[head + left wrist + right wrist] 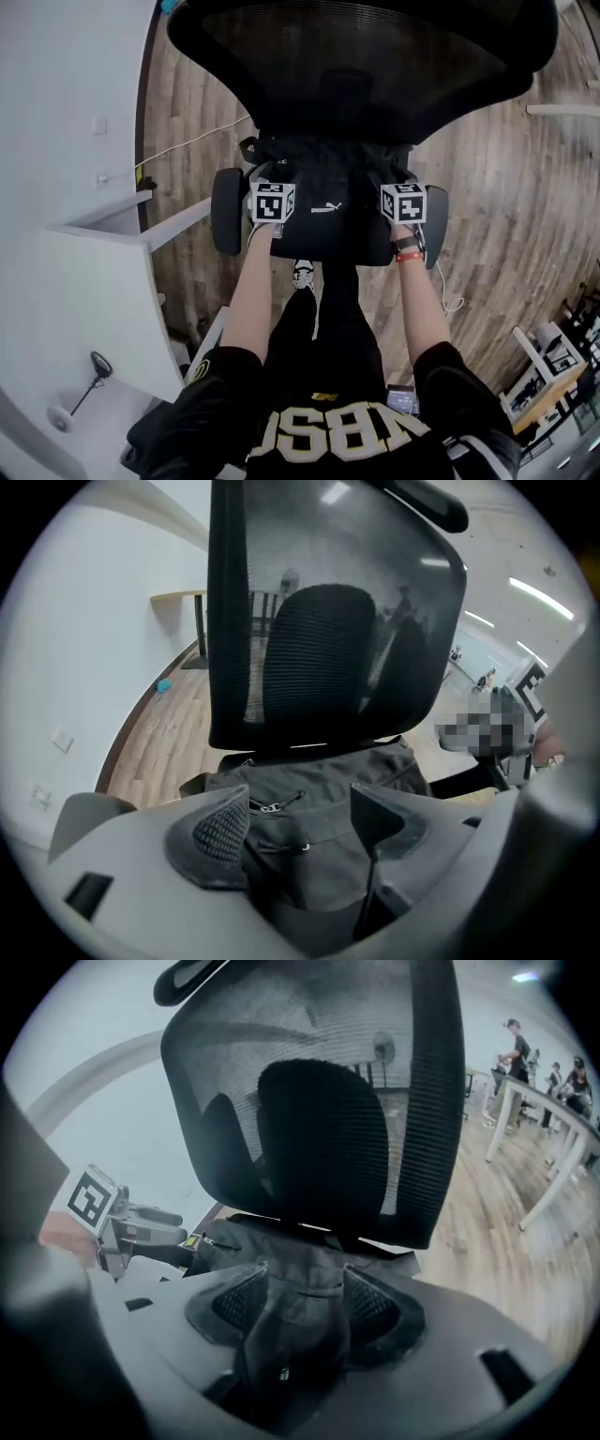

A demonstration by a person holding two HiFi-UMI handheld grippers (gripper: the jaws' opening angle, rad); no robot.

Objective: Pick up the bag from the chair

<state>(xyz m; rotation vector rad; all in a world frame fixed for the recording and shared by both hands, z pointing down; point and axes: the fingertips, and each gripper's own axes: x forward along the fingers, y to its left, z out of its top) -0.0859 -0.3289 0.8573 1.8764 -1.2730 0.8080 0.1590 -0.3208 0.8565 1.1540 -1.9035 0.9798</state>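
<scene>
Right gripper [302, 1290] seemingly tight on bag [286, 1243]

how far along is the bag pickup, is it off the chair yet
Done: both claws are at the black bag, and the right claw is shut on a fold of its fabric. In hand: the left claw sits over the bag with jaws apart, fabric between them, not clamped. Left: close it and lift; the bag is not yet raised and rests on the chair between the armrests.
</scene>
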